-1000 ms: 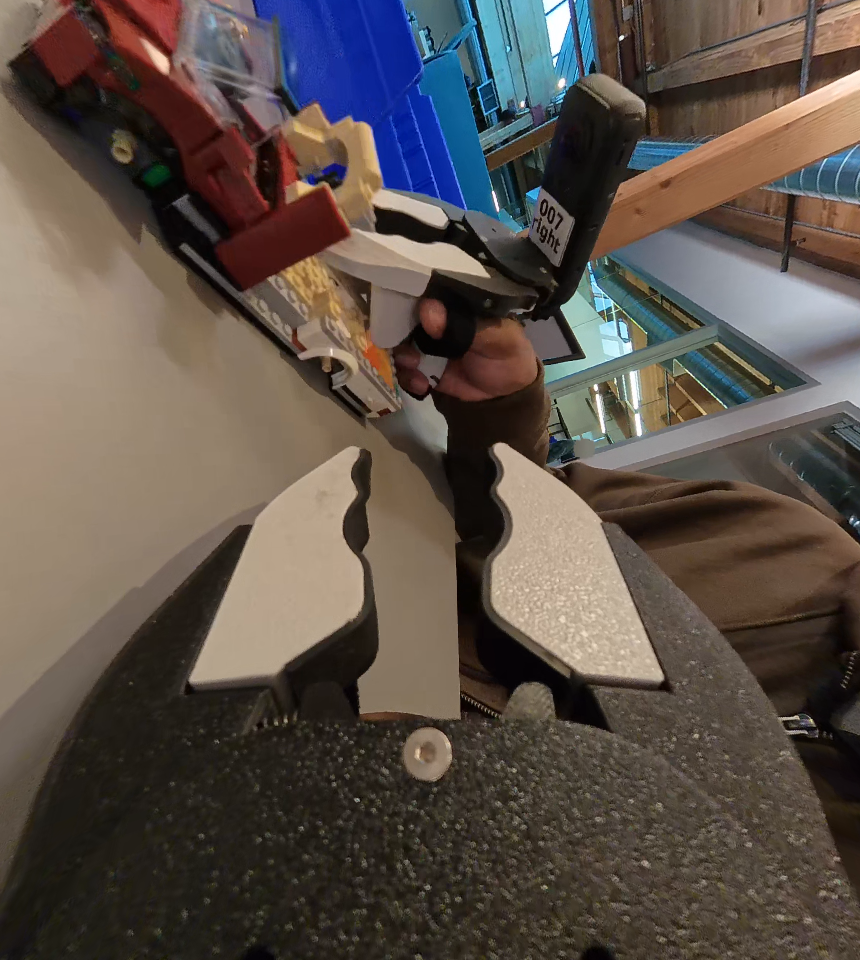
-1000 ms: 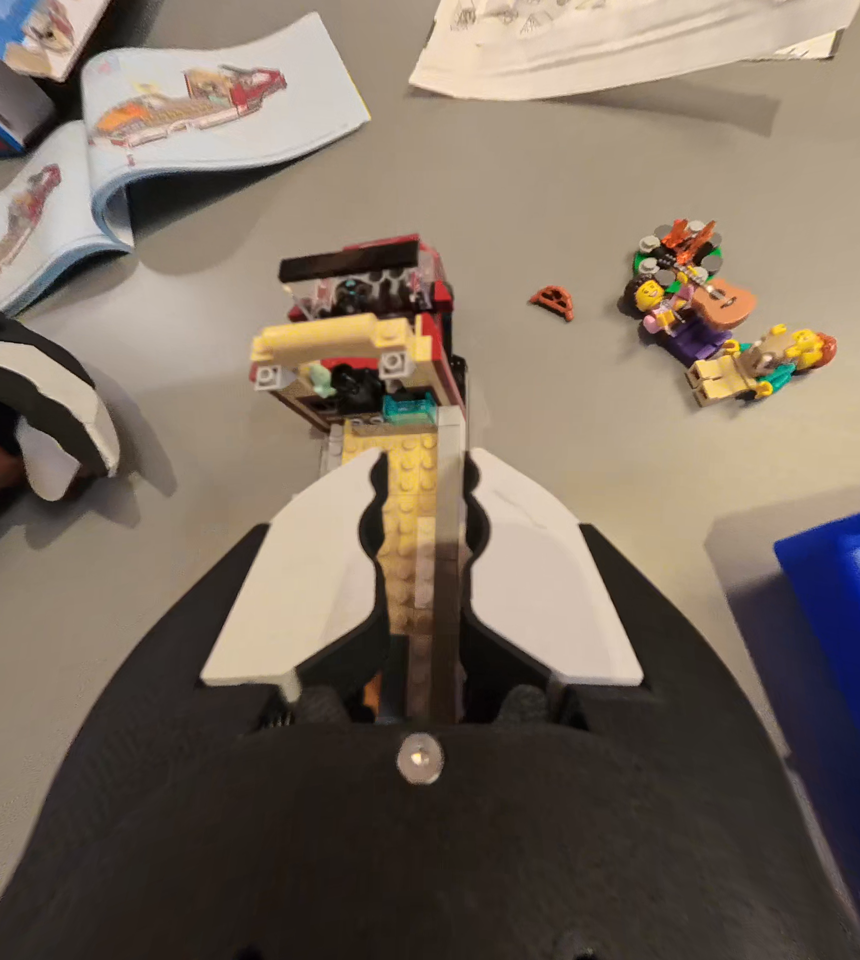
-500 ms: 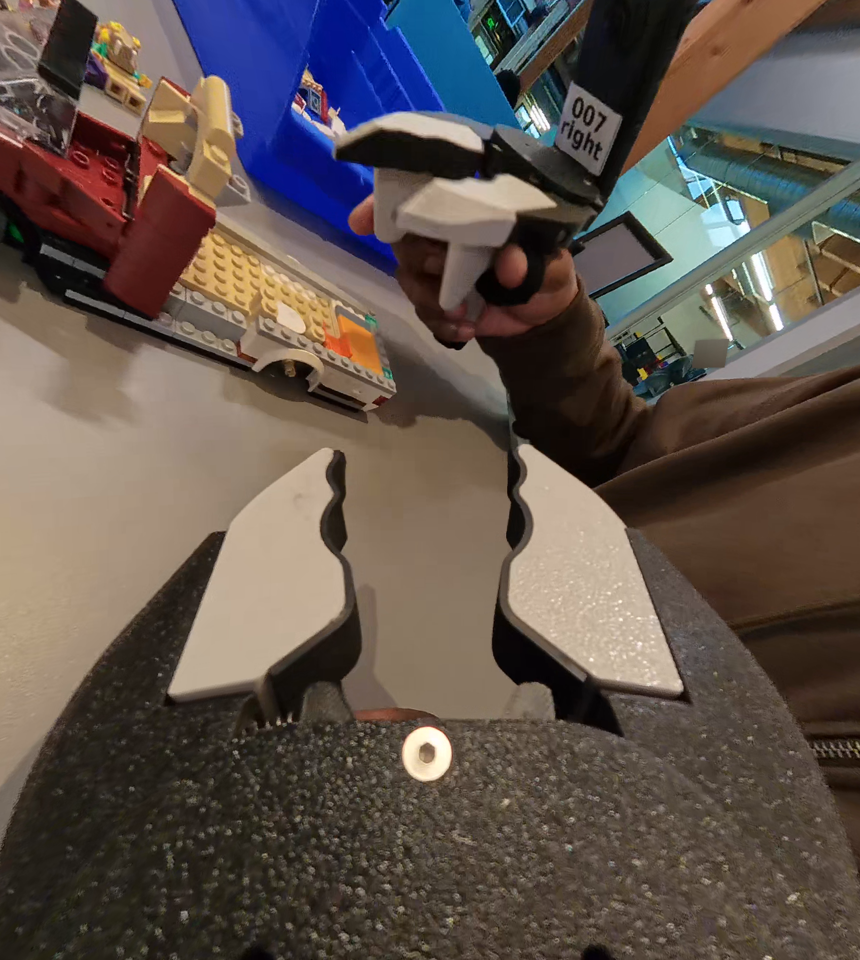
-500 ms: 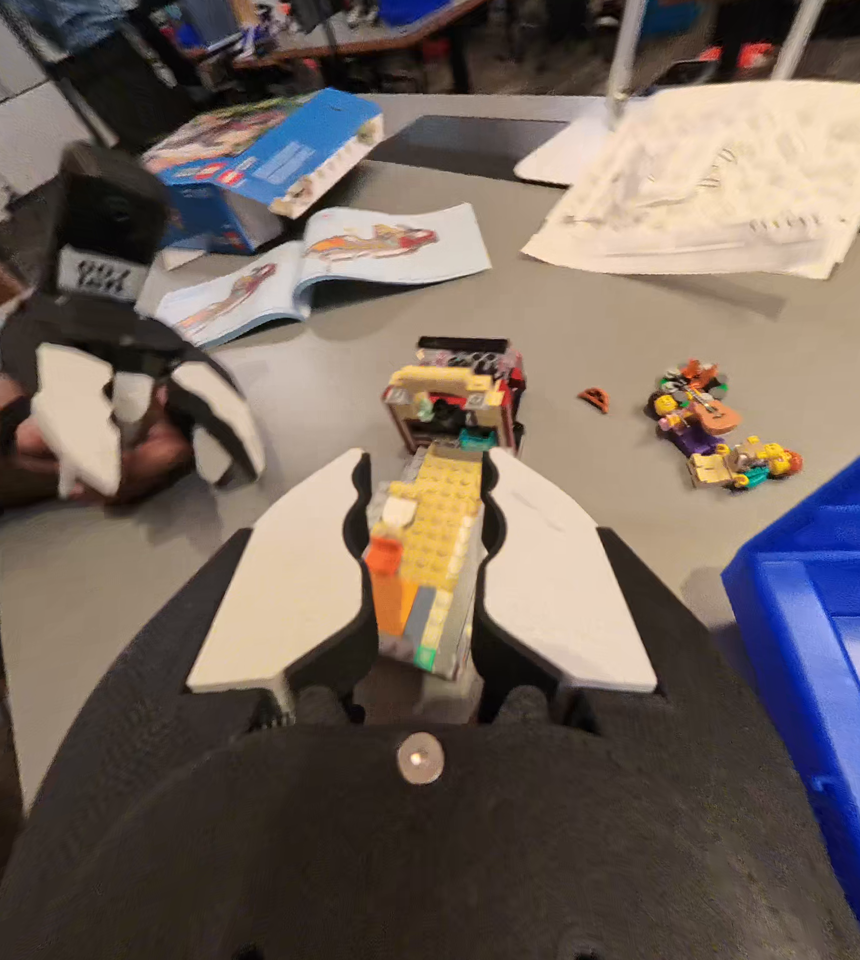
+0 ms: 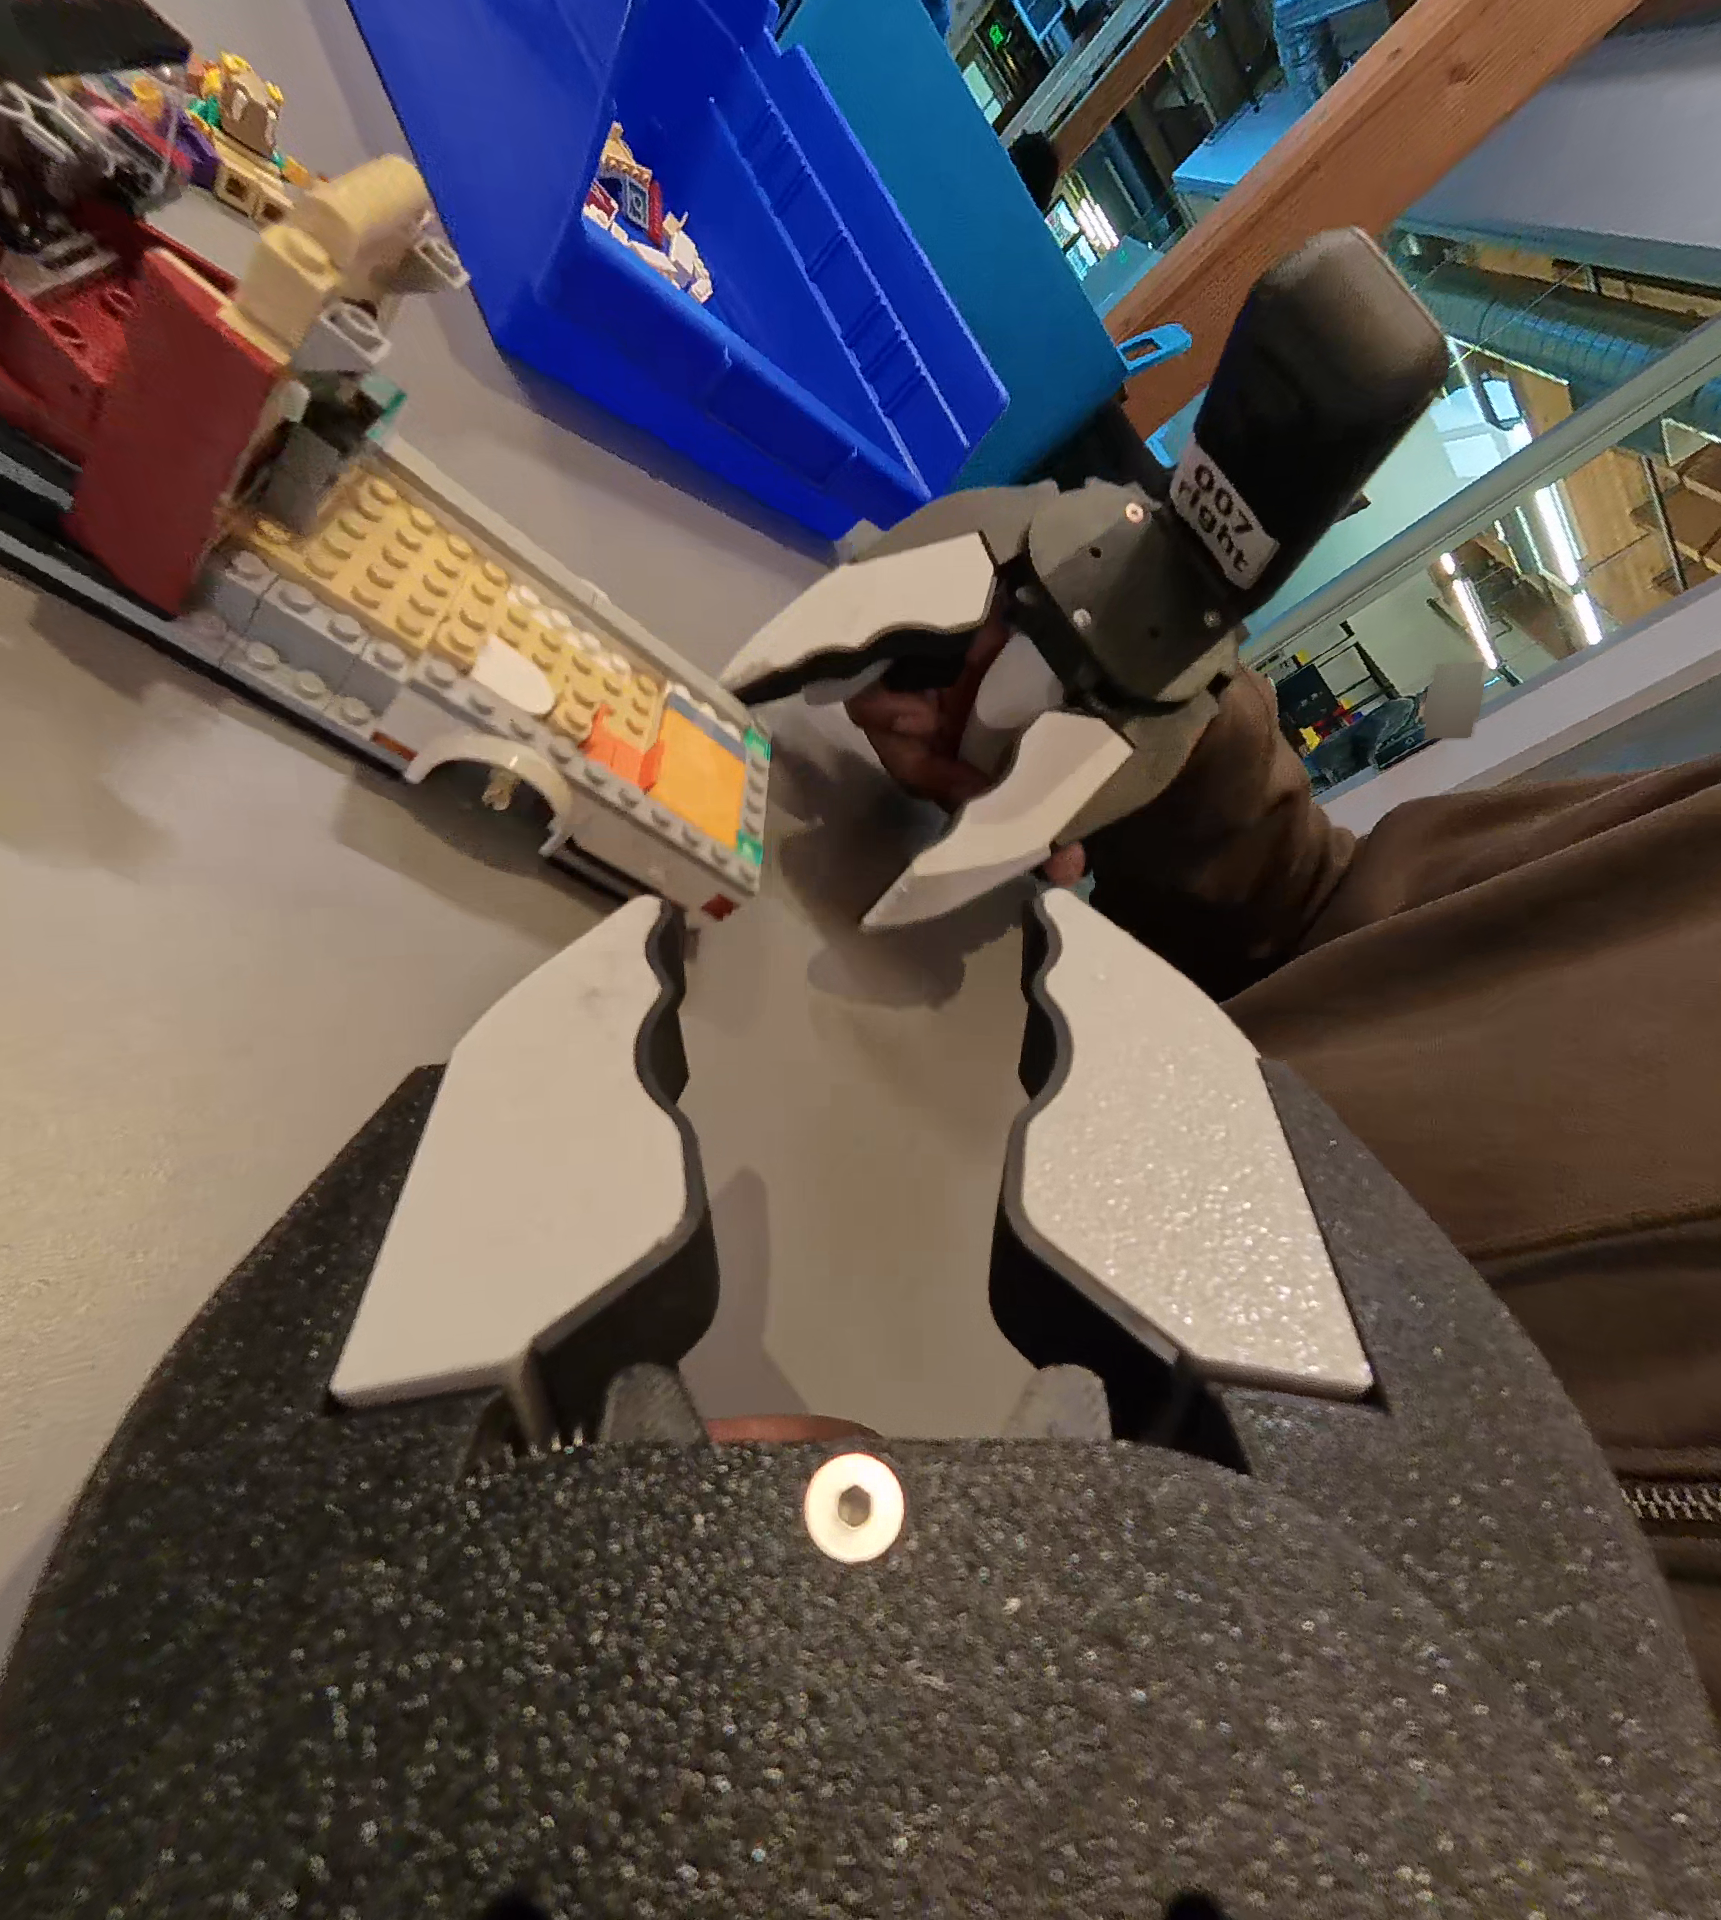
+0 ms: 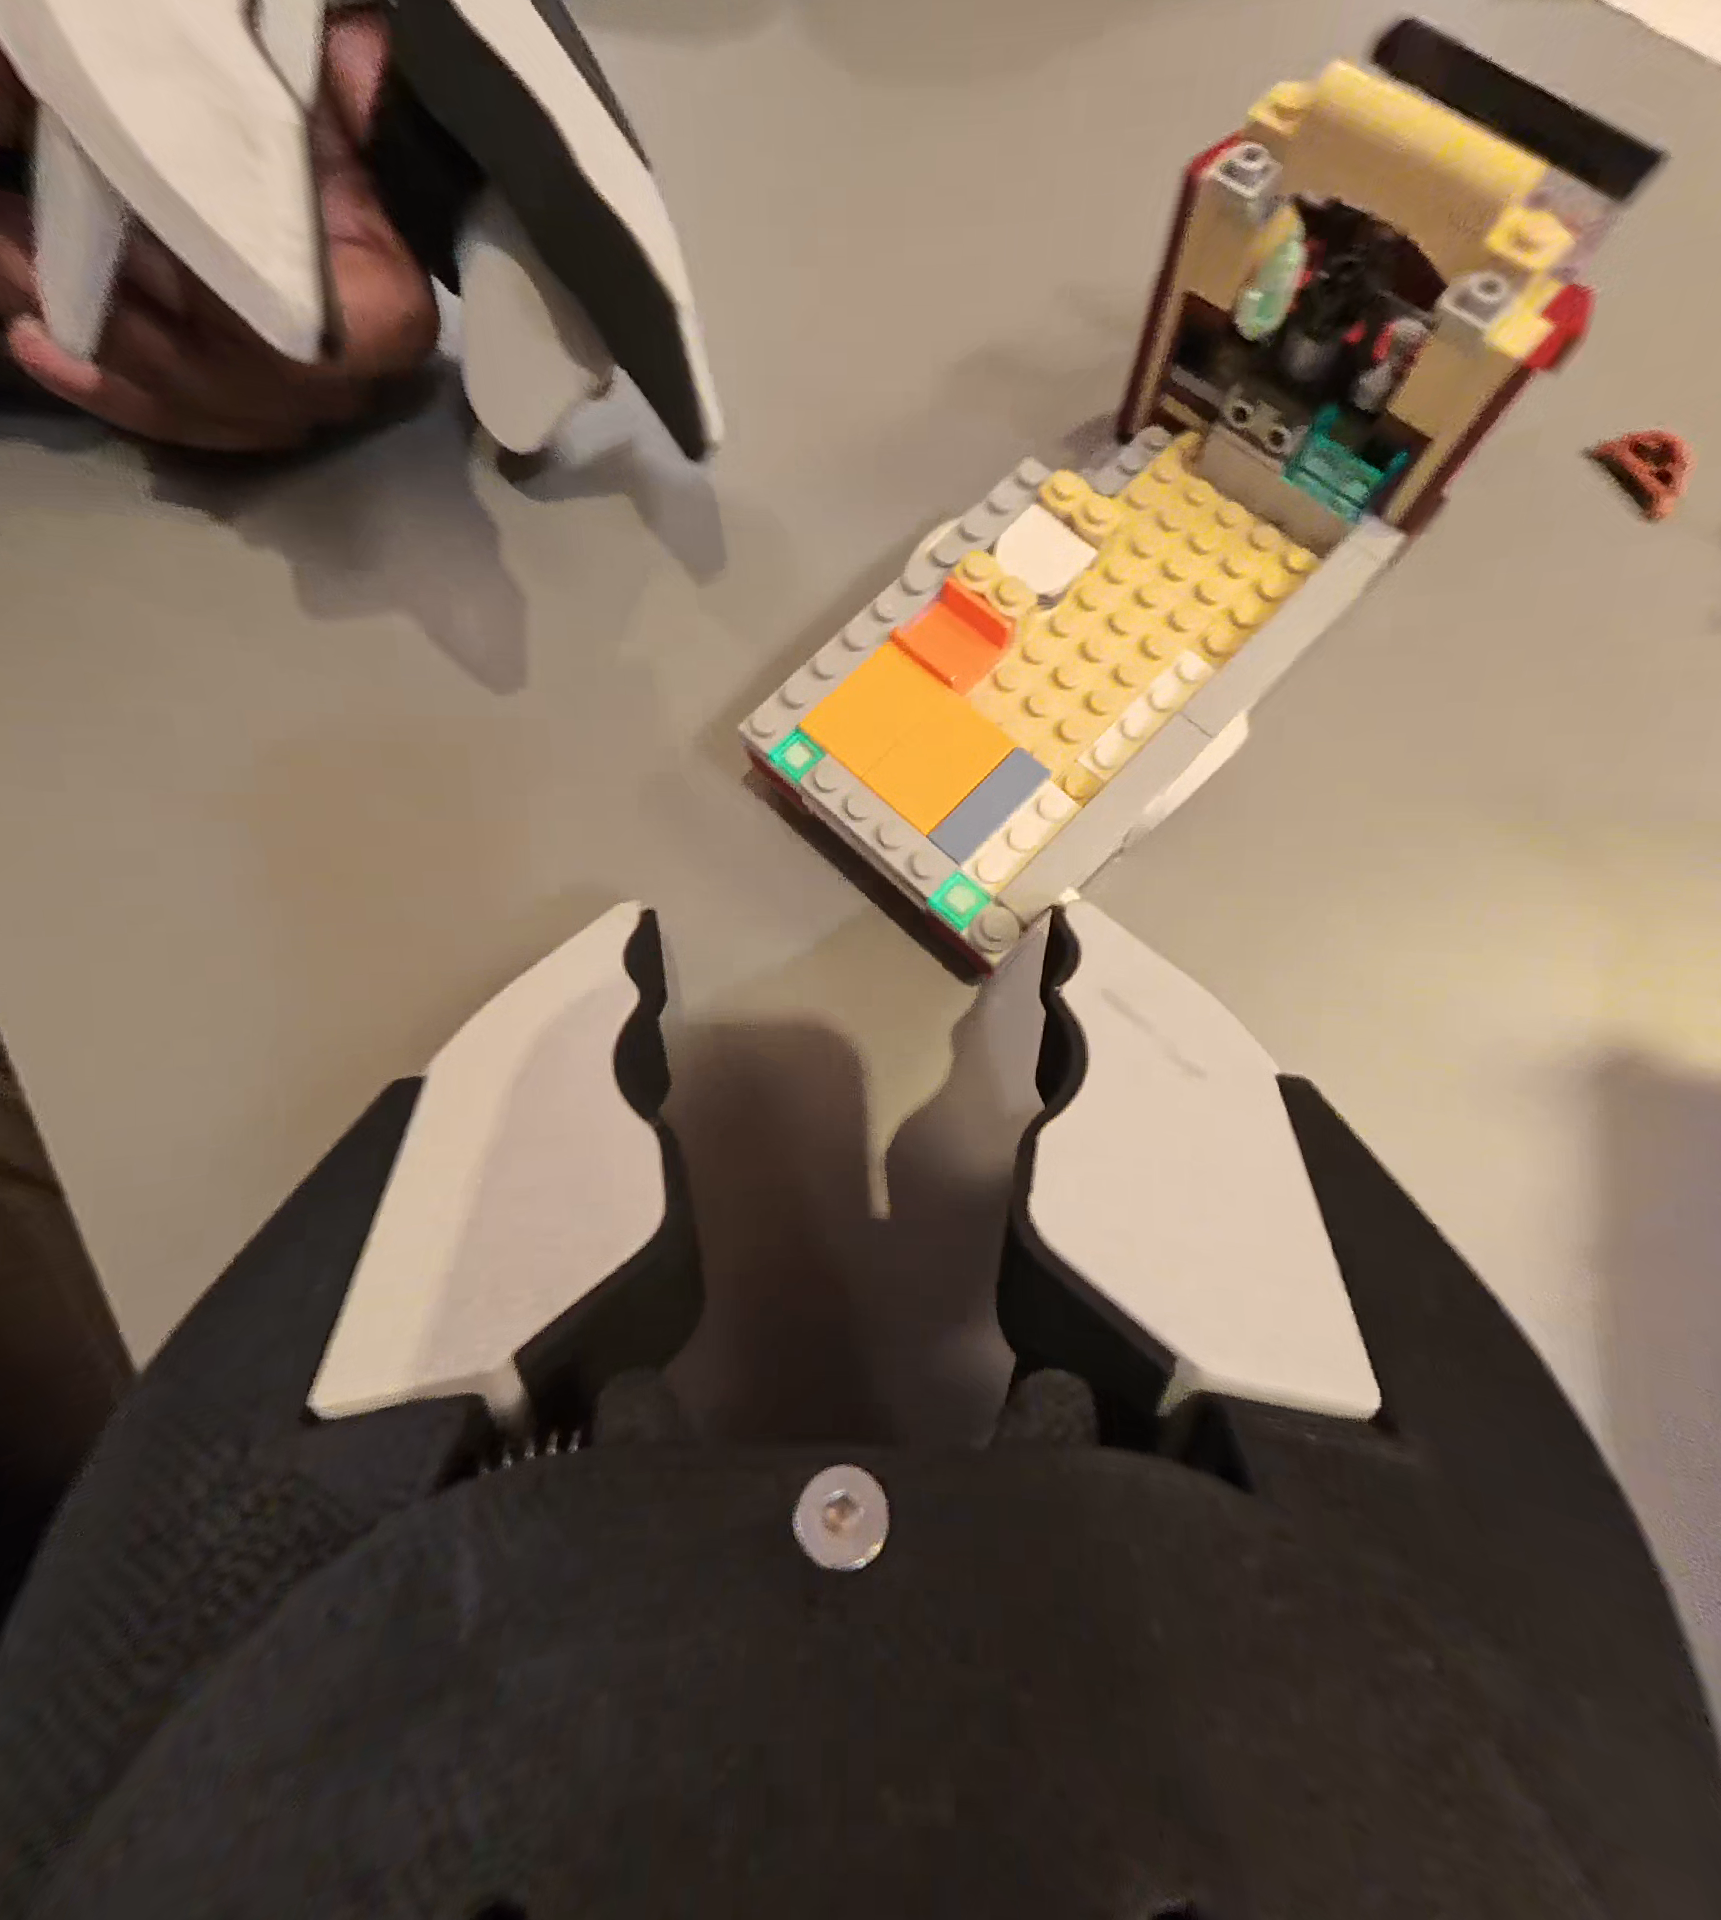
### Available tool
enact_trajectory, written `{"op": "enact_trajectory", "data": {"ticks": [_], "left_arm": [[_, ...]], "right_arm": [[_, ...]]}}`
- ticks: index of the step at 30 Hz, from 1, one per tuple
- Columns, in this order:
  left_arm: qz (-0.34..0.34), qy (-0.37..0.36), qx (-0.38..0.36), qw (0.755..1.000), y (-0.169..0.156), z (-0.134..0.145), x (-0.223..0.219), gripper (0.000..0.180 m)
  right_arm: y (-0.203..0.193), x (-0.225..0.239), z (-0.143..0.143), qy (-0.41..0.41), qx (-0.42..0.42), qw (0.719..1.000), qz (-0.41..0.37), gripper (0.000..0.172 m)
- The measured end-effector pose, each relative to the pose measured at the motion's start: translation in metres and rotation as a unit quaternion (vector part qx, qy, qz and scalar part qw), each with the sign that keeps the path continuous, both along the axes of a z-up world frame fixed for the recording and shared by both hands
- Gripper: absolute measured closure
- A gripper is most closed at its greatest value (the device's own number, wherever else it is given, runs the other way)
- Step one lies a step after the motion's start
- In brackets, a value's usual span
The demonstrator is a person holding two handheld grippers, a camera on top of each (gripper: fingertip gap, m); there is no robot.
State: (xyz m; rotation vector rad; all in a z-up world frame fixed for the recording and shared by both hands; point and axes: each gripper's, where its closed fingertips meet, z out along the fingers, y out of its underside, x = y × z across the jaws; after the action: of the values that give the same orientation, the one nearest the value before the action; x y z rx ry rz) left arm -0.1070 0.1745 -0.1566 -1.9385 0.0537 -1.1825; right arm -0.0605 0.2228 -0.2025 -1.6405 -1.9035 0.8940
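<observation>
Hovering with both tools empty now: right gripper (image 6: 851, 935) has let go of the brick-built truck (image 6: 1064, 665), jaws spread wide, only grey table (image 6: 316, 831) between them. A second ago those fingers were clamped along the truck's tan flatbed. The truck now sits on the table just past the right-hand fingertip (image 6: 1095, 966), rear corner close to it, contact unclear. Left gripper (image 5: 851, 925) has widened too and holds nothing; truck's tail end lies just beyond its left fingertip (image 5: 627, 935). Blue bin (image 5: 731, 312) stands behind. Small toy figures (image 5: 232, 135) lie farther off.

Bright, soft shadows, motion blur, fisheye edges
</observation>
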Motion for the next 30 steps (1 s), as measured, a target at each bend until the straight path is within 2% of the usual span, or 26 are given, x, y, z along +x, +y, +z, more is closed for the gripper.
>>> {"op": "enact_trajectory", "data": {"ticks": [6,10,13,17,22,26,30], "left_arm": [[0.027,0.003,0.025,0.999,0.003,0.01,-0.013,0.118],[0.06,0.033,0.049,0.996,0.004,0.014,-0.032,0.117],[0.096,0.068,0.072,0.99,0.004,0.018,-0.052,0.116],[0.142,0.109,0.092,0.98,0.006,0.021,-0.077,0.108],[0.176,0.235,0.04,0.955,0.009,-0.009,-0.106,0.1],[0.158,0.222,0.008,0.962,0.009,-0.02,-0.107,0.099],[0.141,0.199,0.001,0.97,0.009,-0.021,-0.105,0.101]], "right_arm": [[-0.044,-0.037,-0.001,0.023,0.008,0.998,0.06,0.104],[-0.055,-0.061,0.004,0.041,0.013,0.995,0.086,0.107],[-0.042,-0.065,0.013,0.051,0.02,0.995,0.083,0.114],[0.001,-0.066,0.023,0.067,0.028,0.997,0.036,0.122],[0.044,-0.069,0.012,0.034,0.054,0.998,0.002,0.125],[0.056,-0.082,0.008,0.021,0.065,0.998,0.016,0.125],[0.063,-0.09,-0.002,0.021,0.036,0.999,0.016,0.125]]}}
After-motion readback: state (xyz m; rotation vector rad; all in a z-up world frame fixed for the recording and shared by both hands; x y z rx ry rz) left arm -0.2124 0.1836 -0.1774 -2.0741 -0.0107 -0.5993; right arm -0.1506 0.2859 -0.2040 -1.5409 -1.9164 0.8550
